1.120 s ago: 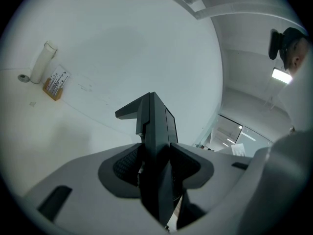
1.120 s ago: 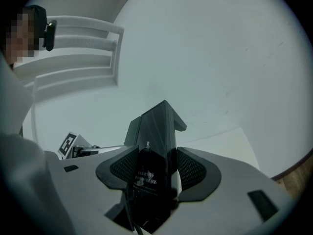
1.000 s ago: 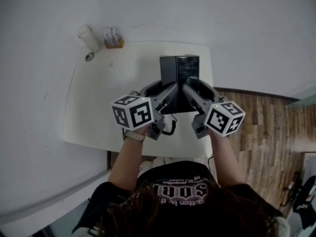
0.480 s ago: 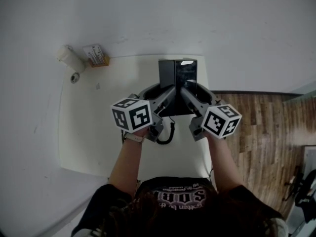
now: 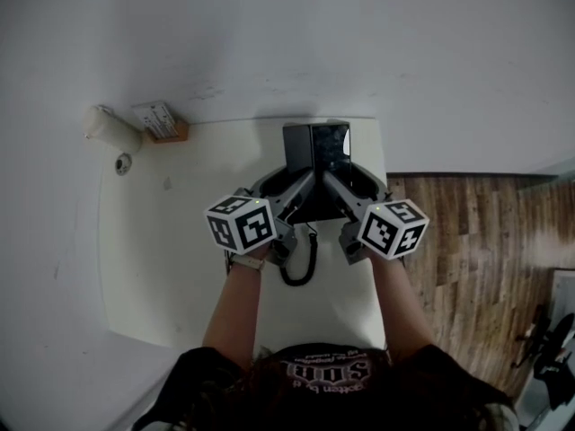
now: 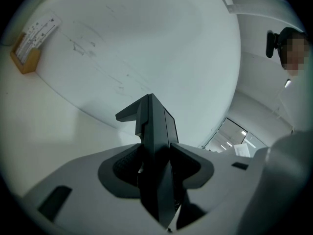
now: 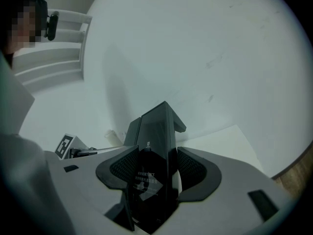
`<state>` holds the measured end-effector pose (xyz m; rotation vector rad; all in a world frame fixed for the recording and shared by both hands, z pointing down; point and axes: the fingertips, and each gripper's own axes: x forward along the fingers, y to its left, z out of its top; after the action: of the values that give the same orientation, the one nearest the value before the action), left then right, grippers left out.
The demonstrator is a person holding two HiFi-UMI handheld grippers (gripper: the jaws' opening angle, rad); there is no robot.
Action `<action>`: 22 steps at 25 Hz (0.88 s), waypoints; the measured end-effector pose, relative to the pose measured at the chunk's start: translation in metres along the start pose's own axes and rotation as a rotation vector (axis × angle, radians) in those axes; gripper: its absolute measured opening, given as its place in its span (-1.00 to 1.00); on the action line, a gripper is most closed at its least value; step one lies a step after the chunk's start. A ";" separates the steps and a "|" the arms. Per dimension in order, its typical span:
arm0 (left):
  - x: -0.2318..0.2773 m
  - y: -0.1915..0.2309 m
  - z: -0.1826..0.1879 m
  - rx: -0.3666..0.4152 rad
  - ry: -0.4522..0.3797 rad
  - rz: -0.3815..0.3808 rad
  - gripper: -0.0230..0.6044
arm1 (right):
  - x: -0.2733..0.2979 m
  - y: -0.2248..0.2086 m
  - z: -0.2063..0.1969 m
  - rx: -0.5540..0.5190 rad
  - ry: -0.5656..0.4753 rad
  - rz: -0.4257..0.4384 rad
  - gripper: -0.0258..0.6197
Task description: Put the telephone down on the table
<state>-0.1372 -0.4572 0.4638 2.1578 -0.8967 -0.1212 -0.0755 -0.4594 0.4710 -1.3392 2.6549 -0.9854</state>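
**Containers.** A wooden stand (image 5: pixel 164 126) at the far left corner of the table holds a white card. A pale roll (image 5: pixel 110 127) lies just left of it.

**Telephone.** The black telephone (image 5: pixel 316 149) is over the far right part of the white table (image 5: pixel 171 259). Its long axis runs near to far, and its cord (image 5: pixel 301 263) curls toward the person. The left gripper (image 6: pixel 155 168) and the right gripper (image 7: pixel 156 175) are each clamped on its near part. Whether it touches the table cannot be told.

**Room.** A white wall stands on the far side, and a wood floor (image 5: pixel 467 241) lies to the right.

telephone (image 5: pixel 316 146) between left gripper (image 5: pixel 301 182) and right gripper (image 5: pixel 334 180), at far right of table (image 5: pixel 180 259), box (image 5: pixel 162 122) far left
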 end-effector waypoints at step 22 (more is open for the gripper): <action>0.014 0.042 -0.019 0.087 0.025 0.190 -0.35 | 0.027 -0.029 -0.034 0.050 0.075 -0.056 -0.13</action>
<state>-0.1435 -0.4726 0.5086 2.1352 -1.1046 0.0403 -0.0810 -0.4740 0.5209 -1.4018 2.6397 -1.1215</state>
